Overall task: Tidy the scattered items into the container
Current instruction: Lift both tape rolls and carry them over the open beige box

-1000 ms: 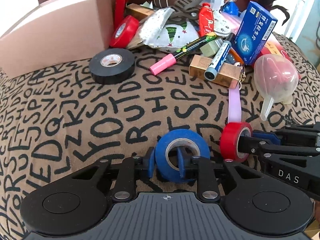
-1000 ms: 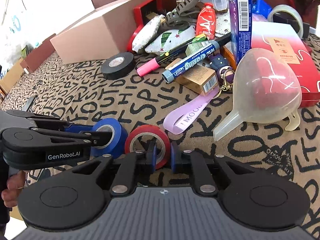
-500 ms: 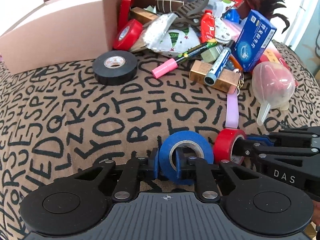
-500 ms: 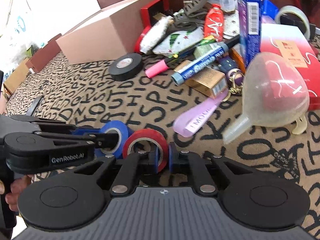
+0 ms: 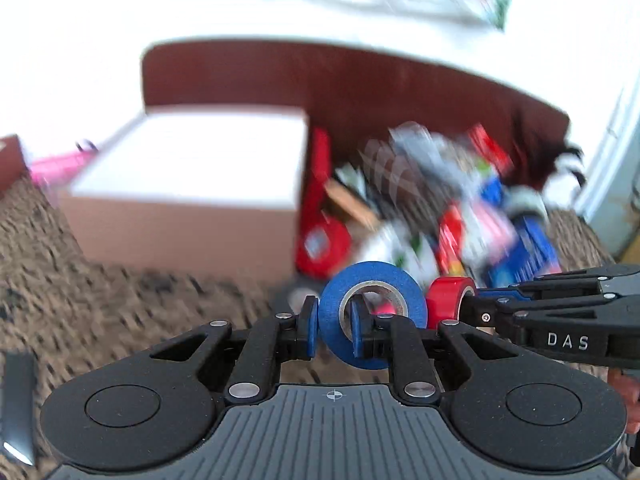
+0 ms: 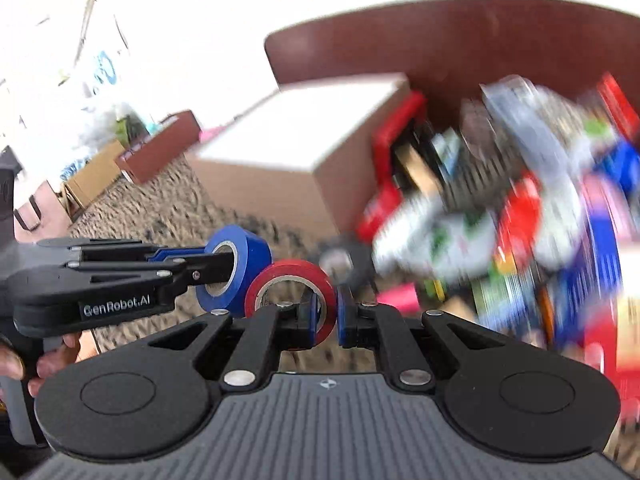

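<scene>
Two hand-held grippers were raised side by side above a brown cloth (image 5: 132, 312) printed with black letters, each carrying a roll of tape. The left gripper (image 5: 335, 330) was clamped on a blue tape roll (image 5: 372, 280), one finger outside the ring and one through its core. The right gripper (image 6: 325, 314) was clamped the same way on a red tape roll (image 6: 290, 276). The two rolls hung just beside each other, clear of the cloth, with their open cores facing roughly toward the cameras.

The container, an open cardboard box (image 5: 192, 200) with a pale inside, stood ahead and to the left of both grippers, at the far side of the cloth. It lay nearer the left gripper, whose roll pointed almost toward the box's right corner; the right gripper had to cross farther leftward to reach the opening. To the right of the box, a blurred heap of scattered items (image 6: 520, 216) was piled against a dark reddish backrest (image 6: 480, 40). Motion blur hid most details there. A person's fingers (image 6: 48, 364) showed at the left gripper's handle in the right wrist view.
</scene>
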